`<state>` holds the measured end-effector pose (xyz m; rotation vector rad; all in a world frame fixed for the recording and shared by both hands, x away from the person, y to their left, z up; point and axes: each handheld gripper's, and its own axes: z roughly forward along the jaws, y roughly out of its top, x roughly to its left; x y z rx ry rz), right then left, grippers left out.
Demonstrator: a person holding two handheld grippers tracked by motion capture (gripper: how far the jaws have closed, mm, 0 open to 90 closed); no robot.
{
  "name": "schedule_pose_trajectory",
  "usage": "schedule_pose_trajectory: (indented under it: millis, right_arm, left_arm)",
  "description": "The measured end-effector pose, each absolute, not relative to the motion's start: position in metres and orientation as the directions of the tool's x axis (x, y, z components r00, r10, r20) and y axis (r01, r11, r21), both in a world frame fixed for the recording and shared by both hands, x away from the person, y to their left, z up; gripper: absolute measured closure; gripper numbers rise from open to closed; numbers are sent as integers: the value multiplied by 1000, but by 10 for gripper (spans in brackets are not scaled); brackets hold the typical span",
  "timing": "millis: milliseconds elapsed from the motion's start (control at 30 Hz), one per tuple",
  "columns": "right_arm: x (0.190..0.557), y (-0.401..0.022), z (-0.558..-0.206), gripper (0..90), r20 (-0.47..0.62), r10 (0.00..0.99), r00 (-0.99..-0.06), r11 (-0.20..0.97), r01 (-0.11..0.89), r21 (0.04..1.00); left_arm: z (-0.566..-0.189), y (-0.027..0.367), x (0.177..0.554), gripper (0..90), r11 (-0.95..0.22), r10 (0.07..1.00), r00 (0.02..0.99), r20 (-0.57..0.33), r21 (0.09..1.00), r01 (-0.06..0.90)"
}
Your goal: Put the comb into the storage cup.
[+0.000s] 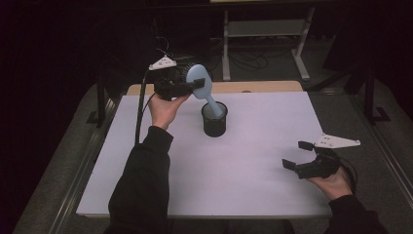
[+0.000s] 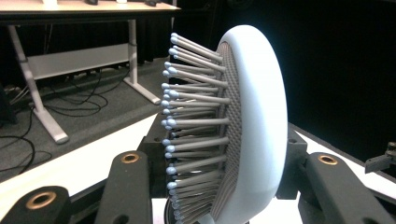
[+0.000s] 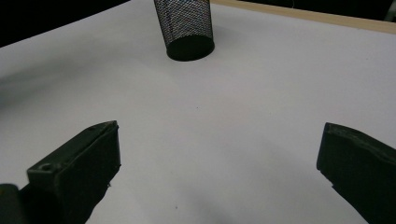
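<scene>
1. The left hand-held gripper (image 1: 187, 84) is held above the far left of the bench (image 1: 253, 161), and the head of a pale blue hairbrush (image 1: 200, 84) is pinched between its jaws.
2. The hairbrush is tilted, with its handle lowered into a black mesh cup (image 1: 214, 119) that stands upright on the bench, right of the left hand-held gripper.
3. In the left gripper view, the bristles (image 2: 191, 126) are seen pointing left.
4. The right hand-held gripper (image 1: 298, 155) is held near the bench's near right corner, its jaws spread with nothing between them, well apart from the cup.
</scene>
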<state>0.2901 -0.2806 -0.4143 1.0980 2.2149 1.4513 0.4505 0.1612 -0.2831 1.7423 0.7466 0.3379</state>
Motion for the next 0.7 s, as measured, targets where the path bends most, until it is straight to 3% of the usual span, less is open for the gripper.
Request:
schedule_pose_trajectory:
  millis: [700]
  right_arm:
    - [283, -288, -422, 0, 172, 730, -661, 202, 449, 871]
  left_arm:
    - [-308, 153, 458, 524, -161, 637, 752, -168, 925, 343]
